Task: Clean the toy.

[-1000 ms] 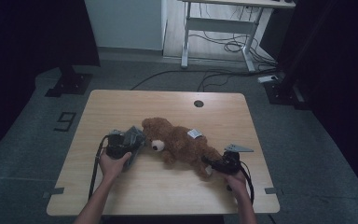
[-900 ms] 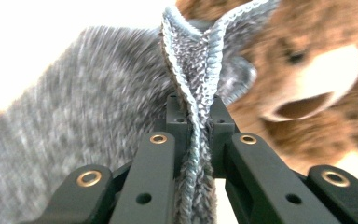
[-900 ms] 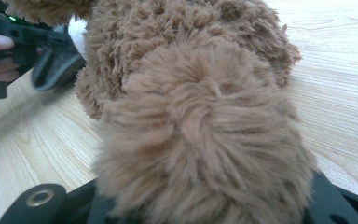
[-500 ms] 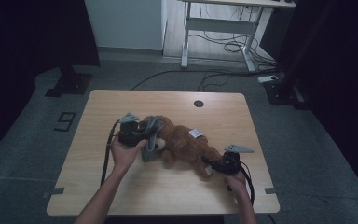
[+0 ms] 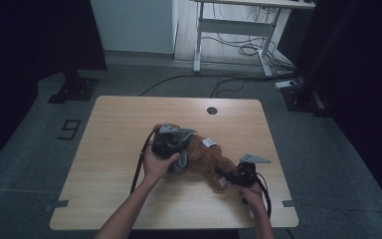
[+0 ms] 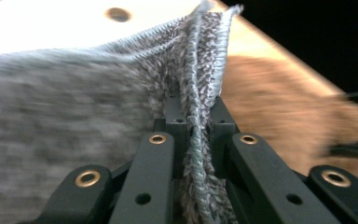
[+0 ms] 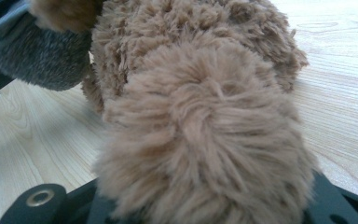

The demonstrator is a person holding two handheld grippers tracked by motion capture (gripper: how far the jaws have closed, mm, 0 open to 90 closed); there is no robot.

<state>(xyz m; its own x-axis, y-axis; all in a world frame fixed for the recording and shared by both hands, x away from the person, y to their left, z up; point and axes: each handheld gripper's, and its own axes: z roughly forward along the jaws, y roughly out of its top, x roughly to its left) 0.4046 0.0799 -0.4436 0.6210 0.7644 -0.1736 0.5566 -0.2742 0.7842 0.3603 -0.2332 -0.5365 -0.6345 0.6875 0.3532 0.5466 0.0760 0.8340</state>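
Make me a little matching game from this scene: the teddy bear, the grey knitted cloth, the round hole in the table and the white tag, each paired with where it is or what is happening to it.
Things:
1. teddy bear
2. grey knitted cloth
3. round hole
4. white tag

States or places:
A. pinched by its edge in the left gripper
B. near the table's far edge
C. leg in the right gripper
D. on the bear's body

Pairs: 1-C, 2-A, 3-B, 4-D
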